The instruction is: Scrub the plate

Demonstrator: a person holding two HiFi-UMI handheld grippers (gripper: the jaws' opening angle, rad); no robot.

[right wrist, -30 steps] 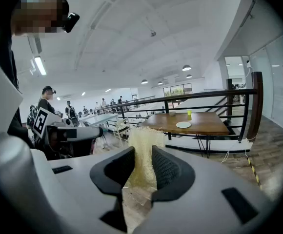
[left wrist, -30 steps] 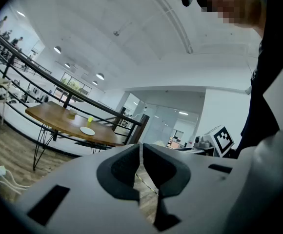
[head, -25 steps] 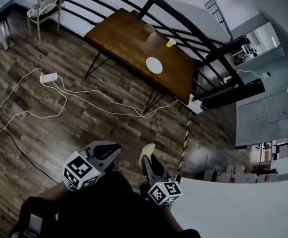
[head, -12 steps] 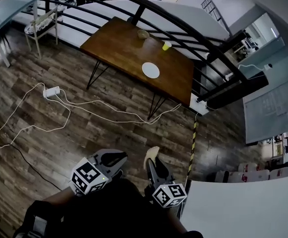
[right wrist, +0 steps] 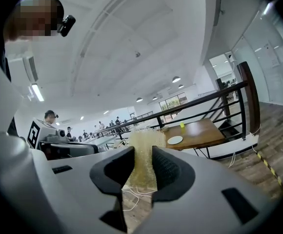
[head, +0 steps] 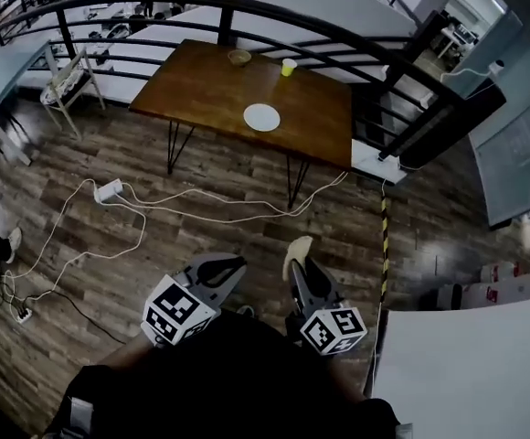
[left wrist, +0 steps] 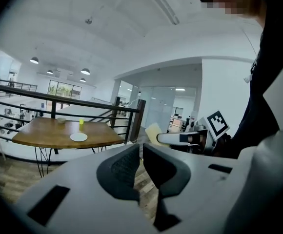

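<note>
The right gripper (right wrist: 142, 165) is clenched on a yellow sponge (right wrist: 144, 143), while the left gripper (left wrist: 141, 156) has its jaws nearly together with nothing between them. The white plate (head: 261, 116) lies on the wooden table (head: 201, 85), well apart from both

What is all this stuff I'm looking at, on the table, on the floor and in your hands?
table: one, brown wood, beside the black railing
plate: one, white, on the table
cup: one, yellow, table's far side
bowl: one, tan, left of the cup
chair: one, pale, left of the table
cables: several, white, on the floor
tape strip: one, yellow-black, floor at right
sponge: one, yellowish, in the right gripper
left gripper: grey, jaws nearly together, empty
right gripper: grey, clamped on the sponge
</note>
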